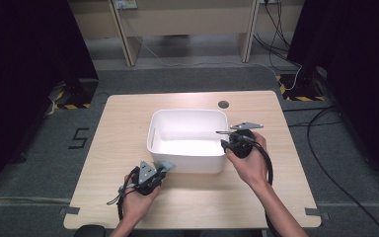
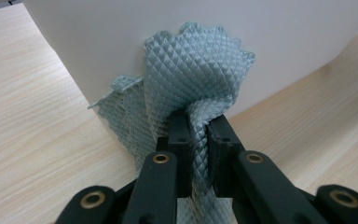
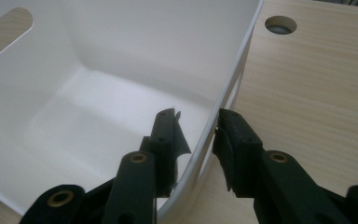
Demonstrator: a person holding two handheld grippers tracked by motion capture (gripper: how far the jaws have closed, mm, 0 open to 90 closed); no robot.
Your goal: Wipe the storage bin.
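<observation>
A white plastic bin [image 1: 187, 112] stands in the middle of the wooden table [image 1: 113, 148]. My left gripper [image 1: 160, 170] is at the bin's near left corner, shut on a grey-green quilted cloth [image 1: 168, 165]. In the left gripper view the cloth [image 2: 196, 70] fans up from the left gripper [image 2: 198, 126] against the bin's outer wall [image 2: 98, 37]. My right gripper [image 1: 225, 138] is at the bin's right rim. In the right gripper view the right gripper [image 3: 198, 123] straddles the bin's wall [image 3: 135, 42], one jaw inside and one outside, closed on it. The bin holds nothing.
A round cable hole [image 1: 223, 104] lies in the table just behind the bin, also seen as the hole [image 3: 280, 24] to the right of the rim. Bare tabletop lies to the left and right of the bin. Cables run over the floor beyond the table.
</observation>
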